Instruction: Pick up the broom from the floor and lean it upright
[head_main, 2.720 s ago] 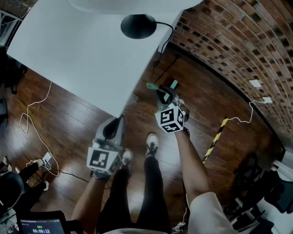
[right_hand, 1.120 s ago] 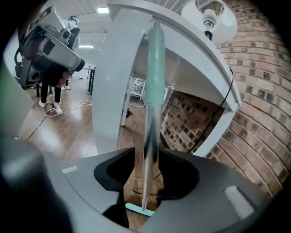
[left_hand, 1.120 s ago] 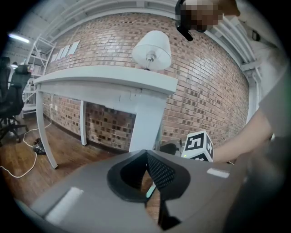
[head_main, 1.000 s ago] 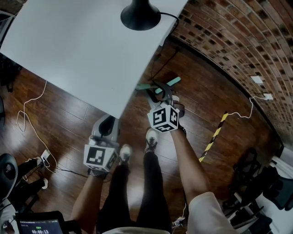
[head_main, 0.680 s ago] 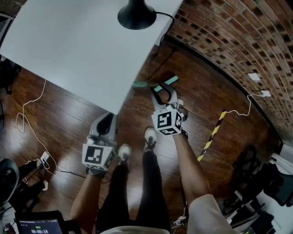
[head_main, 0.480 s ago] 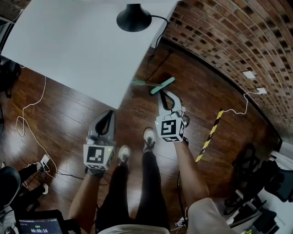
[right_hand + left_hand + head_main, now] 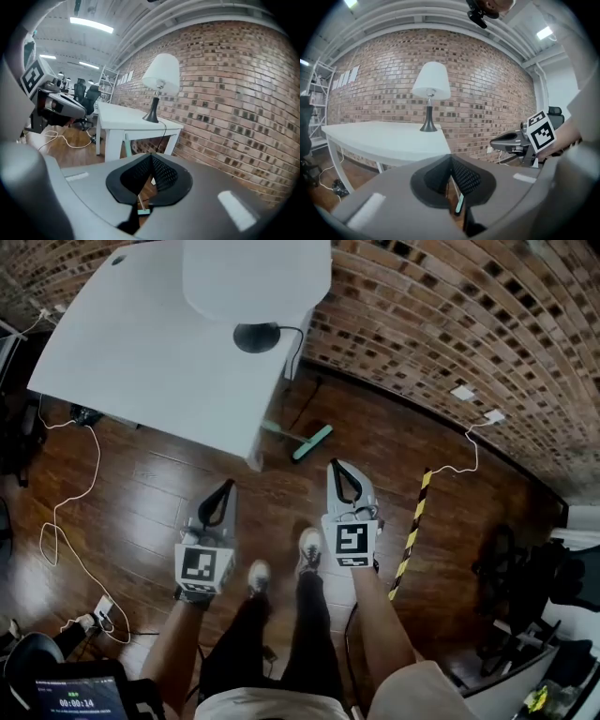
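The broom (image 7: 310, 442) lies flat on the wood floor by the table's corner, its teal head toward me and its thin handle (image 7: 275, 428) running under the table. My right gripper (image 7: 339, 468) hangs above the floor just short of the broom head, jaws shut with nothing between them. My left gripper (image 7: 223, 487) is level with it to the left, also shut and empty. In the right gripper view the broom head (image 7: 144, 212) shows low, below the shut jaws (image 7: 151, 157). The left gripper view shows a teal sliver of the broom (image 7: 460, 204) below its shut jaws (image 7: 450, 159).
A white table (image 7: 141, 343) with a lamp (image 7: 256, 337) stands ahead on the left. The brick wall (image 7: 450, 324) curves behind, with a cable (image 7: 469, 451) along the floor. A yellow-black striped strip (image 7: 411, 531) lies to the right. My shoes (image 7: 309, 549) are just behind the grippers.
The right jaws, wide open around the broom head a second ago, have closed on nothing. Both grippers have risen away from the floor. The broom still lies where it was.
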The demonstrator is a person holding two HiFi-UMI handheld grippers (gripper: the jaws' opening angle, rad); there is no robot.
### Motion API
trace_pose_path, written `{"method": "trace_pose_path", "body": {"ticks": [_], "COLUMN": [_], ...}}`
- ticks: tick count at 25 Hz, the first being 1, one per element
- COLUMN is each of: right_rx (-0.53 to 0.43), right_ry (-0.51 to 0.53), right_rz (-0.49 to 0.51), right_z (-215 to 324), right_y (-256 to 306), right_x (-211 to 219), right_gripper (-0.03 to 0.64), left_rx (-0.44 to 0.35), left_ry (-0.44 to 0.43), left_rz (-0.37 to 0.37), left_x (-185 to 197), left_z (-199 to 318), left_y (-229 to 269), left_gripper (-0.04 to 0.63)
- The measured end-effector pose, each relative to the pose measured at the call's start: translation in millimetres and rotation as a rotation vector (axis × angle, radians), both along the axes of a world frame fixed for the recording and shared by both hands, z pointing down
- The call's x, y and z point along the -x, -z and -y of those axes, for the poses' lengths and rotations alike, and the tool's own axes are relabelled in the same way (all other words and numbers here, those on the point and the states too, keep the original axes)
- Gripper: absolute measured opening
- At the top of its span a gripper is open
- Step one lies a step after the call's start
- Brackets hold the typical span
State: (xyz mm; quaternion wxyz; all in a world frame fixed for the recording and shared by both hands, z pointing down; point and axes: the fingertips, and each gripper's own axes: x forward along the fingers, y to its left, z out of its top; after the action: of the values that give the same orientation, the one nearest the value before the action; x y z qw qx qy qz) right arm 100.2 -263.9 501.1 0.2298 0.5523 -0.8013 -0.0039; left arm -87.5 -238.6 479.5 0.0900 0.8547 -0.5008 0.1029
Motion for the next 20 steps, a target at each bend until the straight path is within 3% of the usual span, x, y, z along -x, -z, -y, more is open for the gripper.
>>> {"method": "trace_pose_path", "body": {"ticks": [10, 20], "right_rx": [-0.095, -0.219], "right_ry": [-0.161, -0.254], "right_rz": [0.085, 0.201], "right_z": [-84.2, -128.1], "right_y": [167.1, 305.4], "right_x": [-48.1, -97.2], "right_gripper": [0.011, 0.011], "left_rx": [-0.143, -0.285], "left_ry": [-0.077, -0.044], "left_rz": [-0.050, -0.070], "left_x": [-34.6, -45.7], "left_z": [-20.9, -53.2], "left_y": [156.6, 285.0], "left_gripper": [0.002, 0.002]}}
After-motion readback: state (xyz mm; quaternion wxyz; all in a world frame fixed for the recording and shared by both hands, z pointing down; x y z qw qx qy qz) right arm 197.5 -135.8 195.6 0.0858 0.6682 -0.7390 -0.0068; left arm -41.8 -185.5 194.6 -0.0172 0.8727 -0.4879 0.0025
